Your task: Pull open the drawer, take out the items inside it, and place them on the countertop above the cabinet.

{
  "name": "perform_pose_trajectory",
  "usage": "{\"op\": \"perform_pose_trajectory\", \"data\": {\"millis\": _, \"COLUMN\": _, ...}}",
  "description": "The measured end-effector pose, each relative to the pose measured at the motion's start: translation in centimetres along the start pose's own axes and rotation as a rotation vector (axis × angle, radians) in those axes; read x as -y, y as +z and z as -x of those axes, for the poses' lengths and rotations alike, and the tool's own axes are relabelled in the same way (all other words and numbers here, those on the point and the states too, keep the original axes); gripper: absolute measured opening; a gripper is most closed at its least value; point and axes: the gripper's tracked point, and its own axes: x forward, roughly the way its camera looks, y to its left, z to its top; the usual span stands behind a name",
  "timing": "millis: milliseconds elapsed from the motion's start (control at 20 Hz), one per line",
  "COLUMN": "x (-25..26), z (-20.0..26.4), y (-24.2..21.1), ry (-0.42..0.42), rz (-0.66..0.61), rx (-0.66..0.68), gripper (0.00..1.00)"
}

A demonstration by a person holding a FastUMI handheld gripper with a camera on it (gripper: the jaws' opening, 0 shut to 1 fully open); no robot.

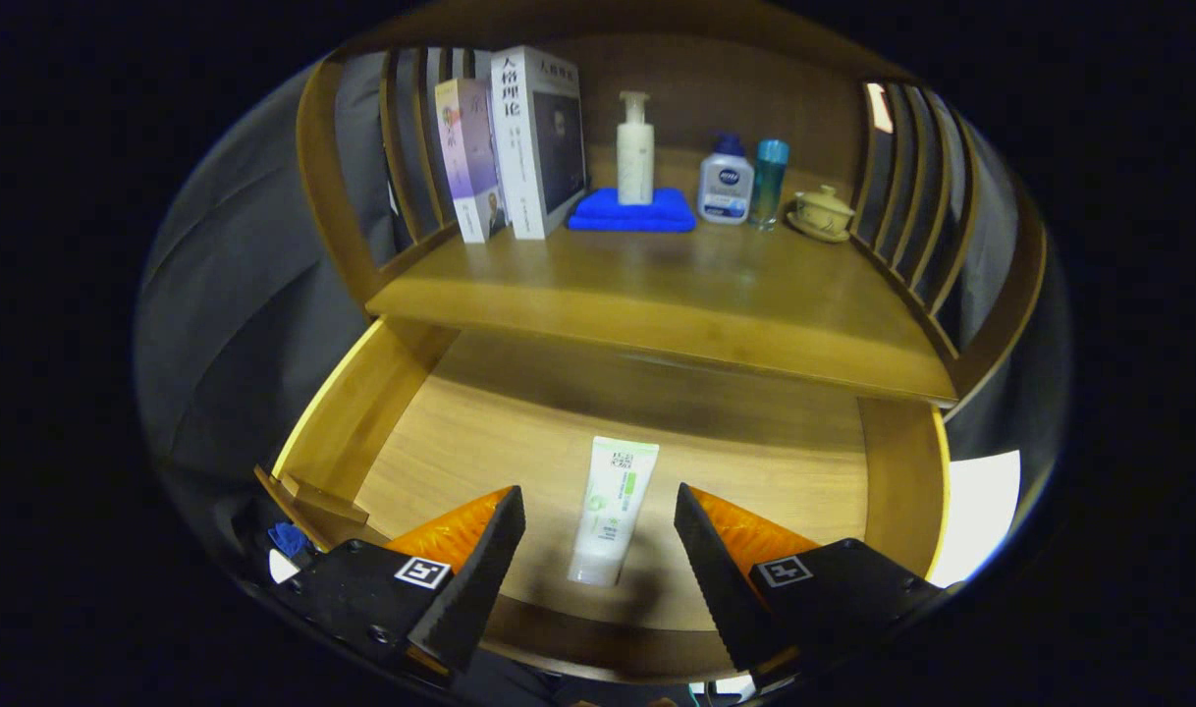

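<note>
Wooden drawer (402,432) stands pulled out, so the white tube (613,511) lies exposed on its floor. The claw (598,520) hangs released, fingers straddling the tube without touching, lined up for a grab before the bench (657,295) above.

The open wooden drawer (382,412) held one white-and-green tube (613,511). The countertop (657,295) carried two upright books (515,142), three bottles (634,147), one blue folded cloth (598,211) and one lidded ceramic cup (822,211).

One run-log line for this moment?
drawer: open | tube: lying inside, between fingers | tool: open, untouching | countertop: awaits tube
</note>
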Motion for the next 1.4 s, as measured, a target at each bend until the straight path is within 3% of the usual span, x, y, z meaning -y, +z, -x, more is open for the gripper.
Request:
{"op": "perform_pose_trajectory", "data": {"millis": 350, "x": 0.0, "z": -4.0, "y": -2.8, "ry": 0.020, "rz": -0.075, "rx": -0.210, "gripper": 0.97}}
{"op": "perform_pose_trajectory", "data": {"millis": 750, "x": 1.1, "z": -6.6, "y": -4.6, "ry": -0.027, "rz": -0.089, "rx": -0.323, "gripper": 0.92}}
{"op": "perform_pose_trajectory", "data": {"millis": 900, "x": 1.3, "z": -7.3, "y": -5.2, "ry": -0.039, "rz": -0.090, "rx": -0.351, "gripper": 0.79}}
{"op": "perform_pose_trajectory", "data": {"millis": 1050, "x": 1.8, "z": -7.6, "y": -5.4, "ry": -0.059, "rz": -0.063, "rx": -0.358, "gripper": 0.74}}
{"op": "perform_pose_trajectory", "data": {"millis": 1150, "x": 1.7, "z": -7.7, "y": -5.4, "ry": -0.057, "rz": -0.042, "rx": -0.356, "gripper": 0.64}}
{"op": "perform_pose_trajectory", "data": {"millis": 1400, "x": 1.5, "z": -7.0, "y": -5.4, "ry": -0.038, "rz": -0.004, "rx": -0.336, "gripper": 0.52}}
